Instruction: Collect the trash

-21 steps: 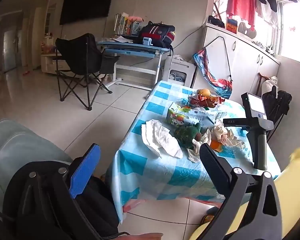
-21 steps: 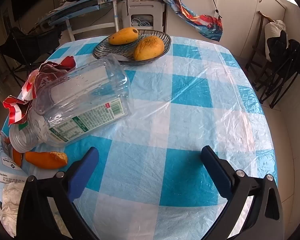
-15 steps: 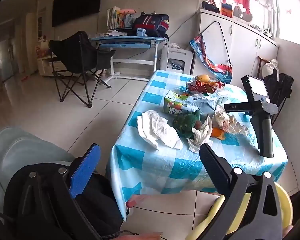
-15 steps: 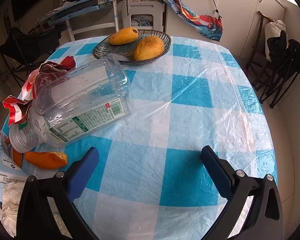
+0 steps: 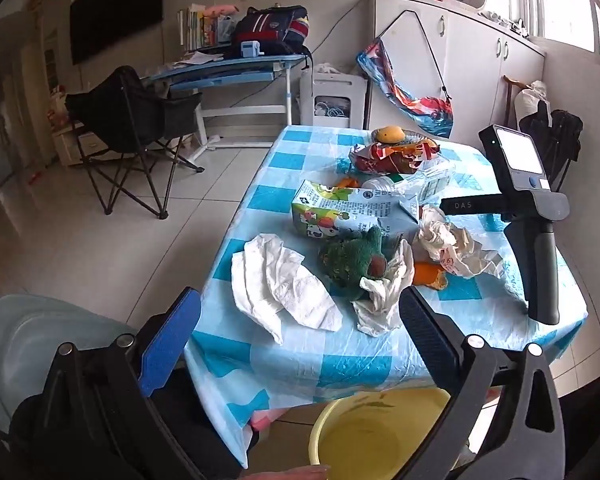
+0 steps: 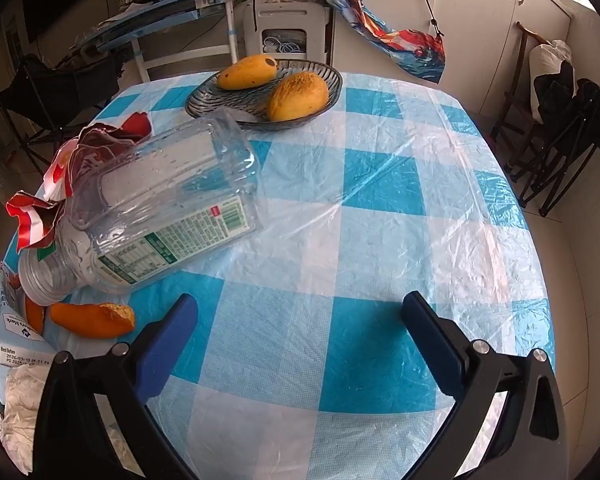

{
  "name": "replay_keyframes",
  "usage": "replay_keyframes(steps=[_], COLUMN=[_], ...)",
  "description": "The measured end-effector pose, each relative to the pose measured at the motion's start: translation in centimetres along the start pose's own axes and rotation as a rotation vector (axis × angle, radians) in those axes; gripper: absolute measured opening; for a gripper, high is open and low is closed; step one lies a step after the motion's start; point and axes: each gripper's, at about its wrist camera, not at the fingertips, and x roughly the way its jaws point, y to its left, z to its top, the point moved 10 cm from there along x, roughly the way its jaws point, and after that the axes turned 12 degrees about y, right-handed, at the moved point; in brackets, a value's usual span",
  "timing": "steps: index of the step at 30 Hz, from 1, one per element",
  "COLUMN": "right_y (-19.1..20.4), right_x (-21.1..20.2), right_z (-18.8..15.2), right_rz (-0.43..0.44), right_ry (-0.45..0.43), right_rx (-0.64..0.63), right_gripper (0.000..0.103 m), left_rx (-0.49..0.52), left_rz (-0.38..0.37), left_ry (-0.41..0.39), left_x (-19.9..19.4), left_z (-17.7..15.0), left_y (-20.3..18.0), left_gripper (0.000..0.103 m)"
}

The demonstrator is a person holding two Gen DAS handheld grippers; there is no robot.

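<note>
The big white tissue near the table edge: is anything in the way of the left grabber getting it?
Nothing visible. The left gripper hangs open just off the table's near edge, and the white tissue lies flat right ahead, uncovered. The green plush toy sits beside it, not on it.

free: tablecloth right half bare | blocked: left side, bottle, carton, tissues

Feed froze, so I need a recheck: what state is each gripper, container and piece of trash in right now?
Left gripper: open, empty.
Right gripper: open, empty.
Plastic bottle: on its side, uncapped, empty.
Juice carton: lying flat.
Tissue: crumpled, on table.
Yellow bucket: upright, looks empty.
</note>
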Motion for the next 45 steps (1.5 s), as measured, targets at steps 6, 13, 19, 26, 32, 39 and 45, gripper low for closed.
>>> replay_keyframes(steps=[6, 13, 19, 26, 32, 39, 45], right_y=[0.0, 0.0, 0.0, 0.0, -2.6, 0.6, 2.3], right_x=[0.0, 0.0, 0.0, 0.1, -3.8, -15.1, -16.3], right_z=[0.0, 0.0, 0.0, 0.4, 0.0, -2.8, -6.8], right_rz=[0.000, 0.000, 0.000, 0.014, -0.007, 0.112, 0.154], right_ry=[0.000, 0.000, 0.000, -0.002, -0.067, -0.418, -0.408], right_rx=[0.000, 0.000, 0.000, 0.001, 0.078, -0.007, -0.039], right_gripper=[0.098, 0.098, 0.098, 0.098, 0.097, 0.097, 0.097], left_rx=[-0.007, 0.009, 0.002, 0.073, 0.099, 0.074, 0.014], left_rz=[0.018, 0.047, 0.024, 0.070, 0.071, 0.029, 0.028], left_ry=[0.039, 0.021, 0.027, 0.039, 0.056, 0.066, 0.076], left_x=[1.2, 0.9, 1.1, 1.6, 2.0, 1.7, 1.7], left_z=[-0.2, 0.1, -0.4, -1.0, -1.2, -2.0, -2.3], left_y=[0.2, 0.1, -0.4, -1.5, -2.1, -1.6, 0.0], left_gripper=[0.096, 0.096, 0.096, 0.096, 0.096, 0.096, 0.096])
